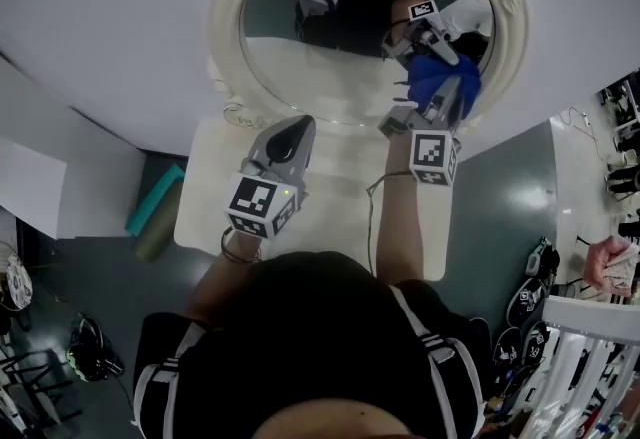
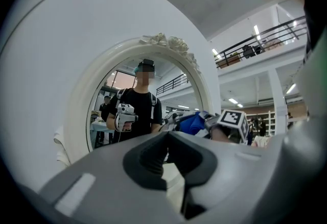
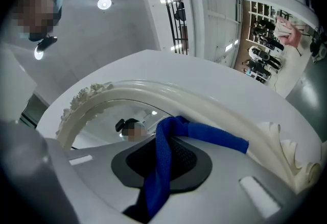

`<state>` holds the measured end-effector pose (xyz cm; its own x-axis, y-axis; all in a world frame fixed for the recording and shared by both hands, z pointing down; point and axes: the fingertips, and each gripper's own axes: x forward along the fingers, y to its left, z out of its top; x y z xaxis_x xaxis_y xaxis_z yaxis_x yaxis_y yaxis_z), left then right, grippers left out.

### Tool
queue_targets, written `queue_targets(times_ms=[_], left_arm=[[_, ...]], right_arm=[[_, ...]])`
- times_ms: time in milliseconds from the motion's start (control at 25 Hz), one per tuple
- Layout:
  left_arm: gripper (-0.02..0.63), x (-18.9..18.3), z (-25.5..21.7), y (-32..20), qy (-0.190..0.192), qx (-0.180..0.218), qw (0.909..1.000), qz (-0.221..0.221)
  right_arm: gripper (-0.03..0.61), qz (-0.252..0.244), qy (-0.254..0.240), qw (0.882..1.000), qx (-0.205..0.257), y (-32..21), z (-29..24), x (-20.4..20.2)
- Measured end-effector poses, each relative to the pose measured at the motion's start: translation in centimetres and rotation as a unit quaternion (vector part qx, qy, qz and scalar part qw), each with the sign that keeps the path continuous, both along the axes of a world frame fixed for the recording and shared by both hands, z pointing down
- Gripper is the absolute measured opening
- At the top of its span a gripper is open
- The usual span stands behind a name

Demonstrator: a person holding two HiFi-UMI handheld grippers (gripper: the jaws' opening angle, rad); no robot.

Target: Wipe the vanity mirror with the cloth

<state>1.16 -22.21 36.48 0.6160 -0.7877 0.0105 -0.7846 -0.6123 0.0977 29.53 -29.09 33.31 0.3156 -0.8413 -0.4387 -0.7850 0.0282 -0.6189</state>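
An oval vanity mirror with an ornate cream frame (image 1: 225, 37) stands at the back of a white table. My right gripper (image 1: 440, 99) is shut on a blue cloth (image 1: 437, 77), which it holds against the lower right of the glass, close to the frame. In the right gripper view the cloth (image 3: 214, 136) runs out of the jaws and lies along the frame (image 3: 204, 103). My left gripper (image 1: 292, 134) hovers over the table in front of the mirror, shut with nothing in it. The left gripper view shows the mirror's frame (image 2: 82, 100) and the cloth (image 2: 194, 122) at the right.
The white vanity table (image 1: 205, 197) stands against a white wall. A teal roll (image 1: 155, 199) lies on the dark floor at the left. Bags (image 1: 530, 297) and a white chair (image 1: 590, 347) are at the right.
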Motion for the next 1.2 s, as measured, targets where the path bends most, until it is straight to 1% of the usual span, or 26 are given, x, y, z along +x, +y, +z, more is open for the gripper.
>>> queue_targets(times_ms=[120,280,480,720,1200], left_arm=[[0.009,0.0,-0.3,0.1,-0.001,-0.001,1.0,-0.004],[0.009,-0.2,-1.2,0.1,-0.001,0.002,1.0,-0.005],[0.009,-0.9,-2.6,0.3,0.002,0.014,0.9999,-0.005],[0.009,-1.7,-3.3,0.5,0.007,0.02,0.9997,-0.01],[0.009,-3.8,-3.5,0.8,0.012,0.02,0.9996,-0.019]], right_arm=[[0.047,-0.002,0.01,1.0,0.006,0.0,-1.6,0.1],[0.048,-0.003,0.042,0.999,0.017,-0.2,-4.4,-0.2],[0.048,-0.007,0.074,0.997,0.02,-0.3,-6.9,-1.0],[0.047,-0.018,0.112,0.993,0.028,-0.7,-10.0,-2.2],[0.047,-0.026,0.158,0.987,0.032,-1.1,-14.1,-4.7]])
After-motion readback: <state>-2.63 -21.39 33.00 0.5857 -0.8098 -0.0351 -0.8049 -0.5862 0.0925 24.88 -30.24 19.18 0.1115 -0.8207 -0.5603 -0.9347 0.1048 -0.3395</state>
